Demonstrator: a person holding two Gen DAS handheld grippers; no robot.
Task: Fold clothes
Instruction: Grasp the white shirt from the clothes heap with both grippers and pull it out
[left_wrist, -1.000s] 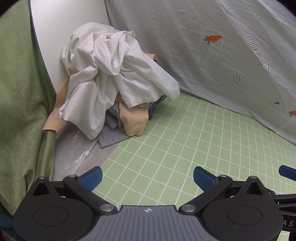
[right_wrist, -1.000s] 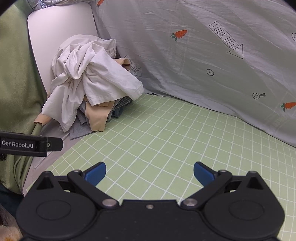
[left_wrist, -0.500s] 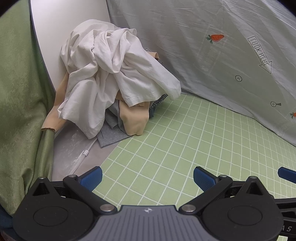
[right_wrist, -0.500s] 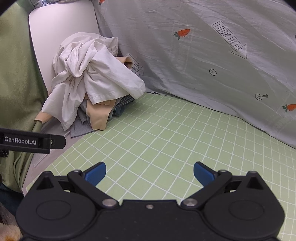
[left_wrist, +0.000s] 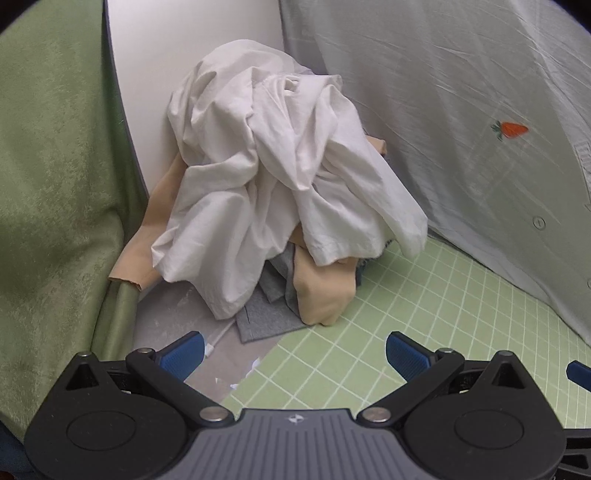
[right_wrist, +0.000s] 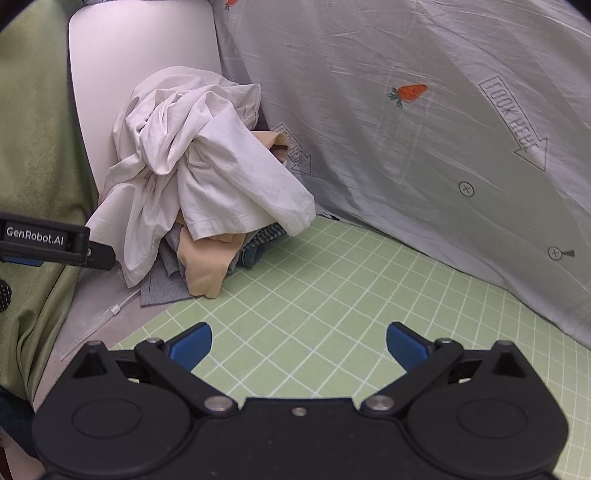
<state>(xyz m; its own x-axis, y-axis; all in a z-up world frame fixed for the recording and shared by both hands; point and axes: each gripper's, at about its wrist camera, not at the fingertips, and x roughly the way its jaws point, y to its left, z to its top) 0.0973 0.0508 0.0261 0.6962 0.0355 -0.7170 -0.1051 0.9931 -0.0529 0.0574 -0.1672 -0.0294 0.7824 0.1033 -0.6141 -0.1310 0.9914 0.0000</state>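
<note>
Closer now to pile (left_wrist: 280, 192), left gripper (left_wrist: 293, 349) leading; right gripper (right_wrist: 298, 341) trailing. Both spread wide, empty. Pile unfolded, crumpled.

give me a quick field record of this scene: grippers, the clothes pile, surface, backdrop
left gripper: open, empty, facing the pile
right gripper: open, empty, over the mat
top of pile: white garment, crumpled
under it: beige garment, grey garment
surface: green grid mat
backdrop: grey sheet with carrot prints
folding: not begun
</note>
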